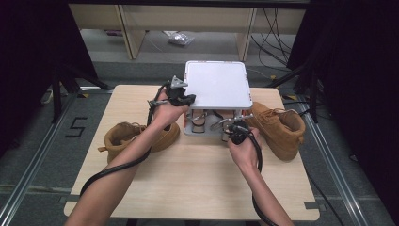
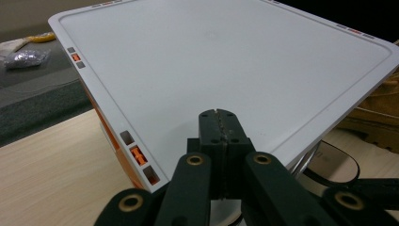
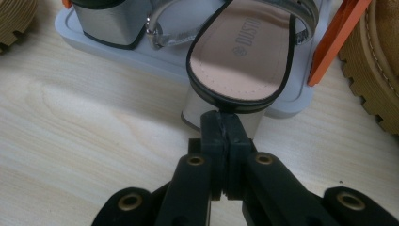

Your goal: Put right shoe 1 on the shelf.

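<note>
Right gripper (image 3: 225, 123) jaws closed, empty, tips at heel of sandal (image 3: 242, 49) on rack's lower shelf (image 3: 155, 59). Left gripper (image 2: 220, 123) jaws closed, empty, over near edge of rack's white top (image 2: 226, 61). Boots (image 1: 282, 129) flank rack on table (image 1: 197, 179).

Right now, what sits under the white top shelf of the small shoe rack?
Under the white top shelf, a pair of block-heeled sandals stands on the rack's grey base, heels facing the person. The shelf covers their front parts, so the toes cannot be seen.
</note>
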A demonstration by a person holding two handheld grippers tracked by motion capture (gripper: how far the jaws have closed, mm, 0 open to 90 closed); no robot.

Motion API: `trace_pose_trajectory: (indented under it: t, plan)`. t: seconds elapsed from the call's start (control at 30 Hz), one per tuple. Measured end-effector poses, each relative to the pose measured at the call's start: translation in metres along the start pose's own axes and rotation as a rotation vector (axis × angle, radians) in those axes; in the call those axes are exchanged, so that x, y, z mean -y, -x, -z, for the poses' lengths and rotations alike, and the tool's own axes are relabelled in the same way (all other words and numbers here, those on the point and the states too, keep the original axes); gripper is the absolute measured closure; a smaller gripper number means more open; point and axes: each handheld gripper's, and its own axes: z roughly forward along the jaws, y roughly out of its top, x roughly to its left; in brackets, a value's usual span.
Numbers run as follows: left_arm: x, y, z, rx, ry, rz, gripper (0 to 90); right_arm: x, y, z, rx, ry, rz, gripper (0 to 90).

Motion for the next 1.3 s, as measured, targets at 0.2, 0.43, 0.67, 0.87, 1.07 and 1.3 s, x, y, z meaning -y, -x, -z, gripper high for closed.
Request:
trace_pose_trajectory:
  t: [0.2, 0.43, 0.67, 0.87, 1.07, 1.3]
  plan:
    - [0.000, 0.001, -0.001, -0.001, 0.008, 0.010, 90.0, -0.003, 0.001, -0.004, 0.003, 0.006, -0.012, 90.0]
    - [0.000, 0.001, -0.001, 0.001, 0.008, 0.011, 90.0, -0.007, 0.000, -0.010, 0.025, 0.032, -0.014, 90.0]
    - [0.000, 0.001, 0.000, 0.004, 0.002, 0.001, 90.0, -0.009, 0.002, -0.016, 0.036, 0.039, 0.000, 90.0]
    - [0.000, 0.001, 0.000, 0.005, 0.001, 0.001, 90.0, -0.011, 0.002, -0.020, 0.044, 0.052, -0.011, 90.0]
    - [0.000, 0.001, 0.000, 0.007, 0.002, 0.002, 90.0, -0.012, 0.004, -0.025, 0.043, 0.081, -0.015, 90.0]
    - [0.000, 0.002, 0.000, 0.008, 0.003, 0.004, 90.0, -0.015, 0.004, -0.029, 0.051, 0.091, -0.014, 90.0]
